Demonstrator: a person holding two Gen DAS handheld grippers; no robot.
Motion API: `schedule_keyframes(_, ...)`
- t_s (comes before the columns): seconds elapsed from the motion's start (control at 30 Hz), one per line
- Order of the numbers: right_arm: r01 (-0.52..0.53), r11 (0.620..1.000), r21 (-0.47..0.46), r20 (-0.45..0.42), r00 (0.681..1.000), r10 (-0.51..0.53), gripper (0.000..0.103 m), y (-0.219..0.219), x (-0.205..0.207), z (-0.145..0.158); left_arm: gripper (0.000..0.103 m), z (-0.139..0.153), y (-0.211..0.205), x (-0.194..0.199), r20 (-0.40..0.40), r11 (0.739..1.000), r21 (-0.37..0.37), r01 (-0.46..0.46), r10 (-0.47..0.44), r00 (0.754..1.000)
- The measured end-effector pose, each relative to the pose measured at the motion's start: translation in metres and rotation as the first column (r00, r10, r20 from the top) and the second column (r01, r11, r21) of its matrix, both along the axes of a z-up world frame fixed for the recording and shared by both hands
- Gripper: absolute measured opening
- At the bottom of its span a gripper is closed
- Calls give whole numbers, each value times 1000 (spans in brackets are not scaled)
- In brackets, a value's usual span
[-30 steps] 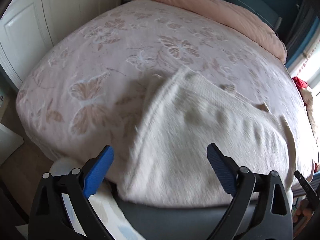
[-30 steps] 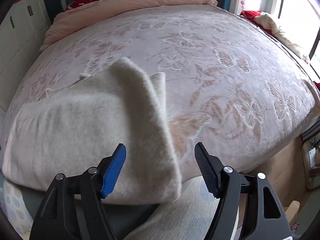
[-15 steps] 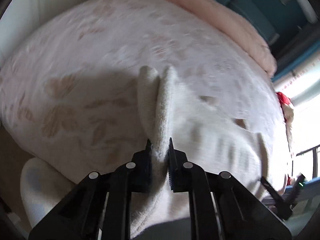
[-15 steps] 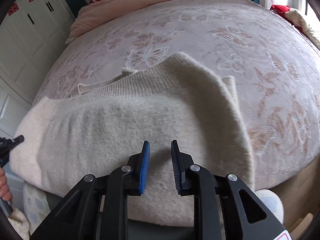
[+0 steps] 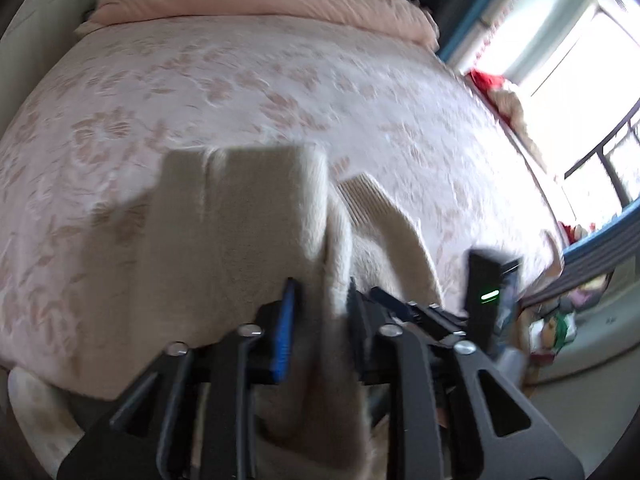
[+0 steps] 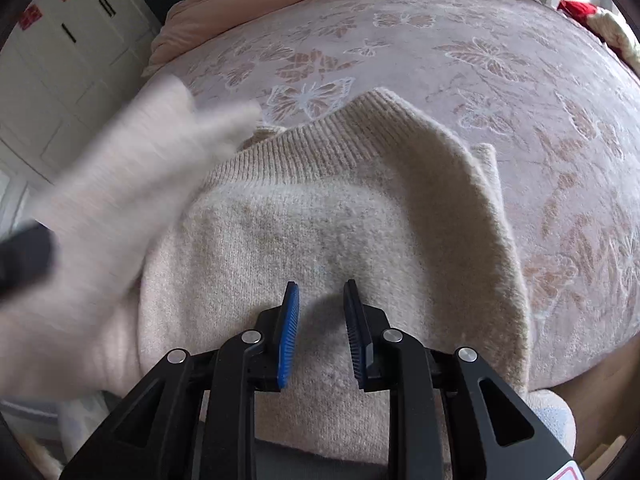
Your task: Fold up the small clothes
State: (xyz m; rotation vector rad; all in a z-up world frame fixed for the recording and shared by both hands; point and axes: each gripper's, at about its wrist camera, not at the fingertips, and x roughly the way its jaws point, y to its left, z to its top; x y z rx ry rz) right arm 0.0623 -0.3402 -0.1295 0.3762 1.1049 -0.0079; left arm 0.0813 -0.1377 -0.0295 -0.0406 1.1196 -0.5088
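Observation:
A cream knitted sweater (image 6: 328, 220) lies on the pink butterfly-patterned bed (image 6: 480, 60) near its front edge. My left gripper (image 5: 320, 304) is shut on the sweater's left side (image 5: 240, 232) and holds that part lifted, swinging it over to the right; it shows as a blurred flap (image 6: 120, 200) in the right wrist view. My right gripper (image 6: 320, 300) is nearly closed, its pads pressed down on the sweater's body with a small gap between them. The ribbed hem (image 6: 320, 136) faces away. The right gripper's body (image 5: 488, 292) shows in the left wrist view.
A folded pink duvet (image 5: 260, 0) lies at the head of the bed. White wardrobe doors (image 6: 60, 60) stand on the left. A window (image 5: 580, 60) with red items on its sill is on the right.
My left gripper has lifted the sweater's left side and carried it rightwards over the body. My right gripper has stayed pressed on the sweater, nearly closed.

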Motion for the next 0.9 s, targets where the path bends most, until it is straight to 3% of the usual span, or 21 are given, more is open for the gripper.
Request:
schedule_keyframes(0.07,28,999,46,6,1000,-28,25,-16,-9,10,43,-25,-11,-11,-5,995,103,8,-7,1000)
schedule_keyframes(0.1,31,998,52,18,999,-32,28,-22,-15,17,46,-32,-5,-18,-25,996,90,3,-1,1000)
schedule_keyframes(0.17,31,998,61,49,998,-34,43,-31,-25,34,70,-32,17,-33,-45,1000,10,2,-1,999)
schedule_keyframes(0.23,9,995,95,76,997,-17,65,-34,-28,48,79,-23,49,-55,-4,998,-56,-6,6,1000)
schedule_keyframes(0.27,-2,991,130,77,997,-8,68,-33,-27,51,89,-19,65,-64,28,998,-58,-6,8,1000)
schedule_keyframes(0.4,-42,958,283,39,999,32,76,-11,-5,41,91,-28,107,-96,133,995,103,-8,-6,991)
schedule_keyframes(0.47,-56,958,282,-15,998,62,77,9,10,25,91,-43,113,-103,146,980,199,-1,-28,989)
schedule_keyframes(0.57,-76,952,297,-83,991,105,77,39,27,3,91,-54,113,-107,149,977,210,34,-66,987)
schedule_keyframes(0.67,-55,938,343,-136,985,107,78,60,38,-9,92,-59,101,-101,220,972,230,37,-89,971)
schedule_keyframes(0.7,-46,943,331,-147,984,100,73,67,40,-10,91,-64,96,-97,236,970,241,34,-93,967)
schedule_keyframes(0.73,-50,948,314,-154,983,103,55,73,44,-8,90,-69,92,-94,244,970,241,39,-99,965)
schedule_keyframes(0.77,-61,953,296,-159,981,112,41,78,47,-6,81,-71,90,-94,251,970,238,42,-103,963)
schedule_keyframes(0.8,-76,954,291,-154,980,125,19,82,50,0,70,-76,86,-91,240,967,248,52,-113,964)
schedule_keyframes(0.83,-88,950,300,-128,983,132,18,84,52,11,59,-79,83,-86,219,961,272,48,-110,970)
schedule_keyframes(0.9,-145,945,293,-15,988,156,16,84,52,50,44,-69,86,-83,200,973,229,28,-76,977)
